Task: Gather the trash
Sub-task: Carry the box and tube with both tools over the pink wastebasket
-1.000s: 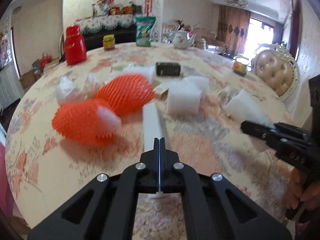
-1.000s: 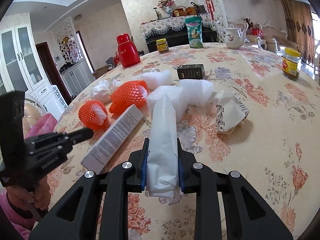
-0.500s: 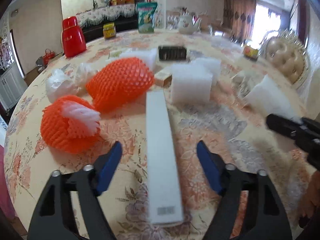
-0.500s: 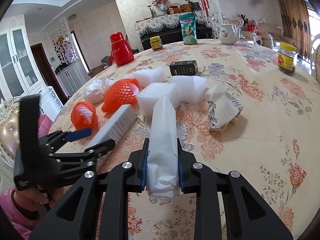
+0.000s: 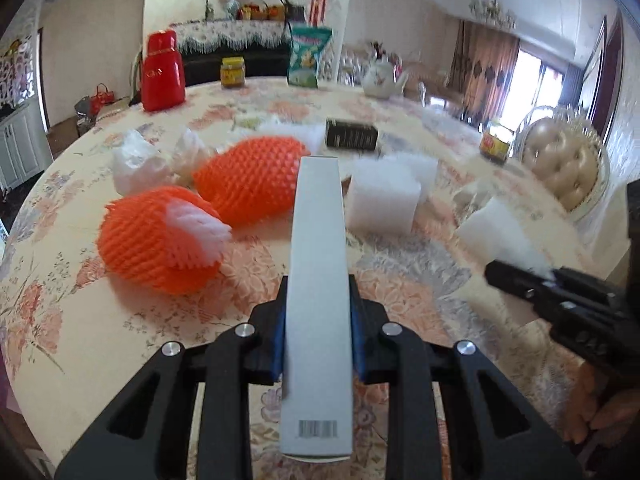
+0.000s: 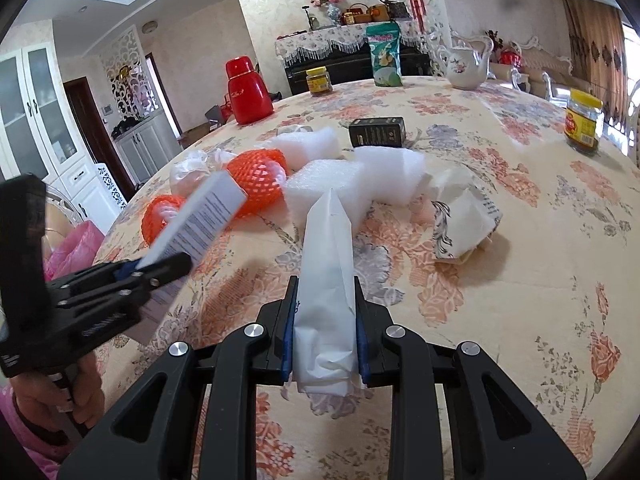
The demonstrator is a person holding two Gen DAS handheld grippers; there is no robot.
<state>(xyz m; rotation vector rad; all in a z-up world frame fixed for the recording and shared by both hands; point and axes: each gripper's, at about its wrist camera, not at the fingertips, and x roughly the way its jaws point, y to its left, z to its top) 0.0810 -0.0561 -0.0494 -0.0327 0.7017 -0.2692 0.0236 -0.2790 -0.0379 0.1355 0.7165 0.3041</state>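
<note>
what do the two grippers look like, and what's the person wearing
Both the left gripper and right gripper are matte black plastic with cut-out arms, silver bolt heads and blue pads. No cables show. Seen from the side, the left has small white lettering. A pink sleeve shows.

Foam blocks [image 6: 320, 184] and orange nets [image 5: 248, 180] crowd mid-table; the near cloth [image 6: 520, 320] lies open.

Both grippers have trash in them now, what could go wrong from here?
The left gripper has just closed on the long white box near one end, so its far end could swing into the orange foam nets. The right gripper's soft white bag might slip out.
</note>
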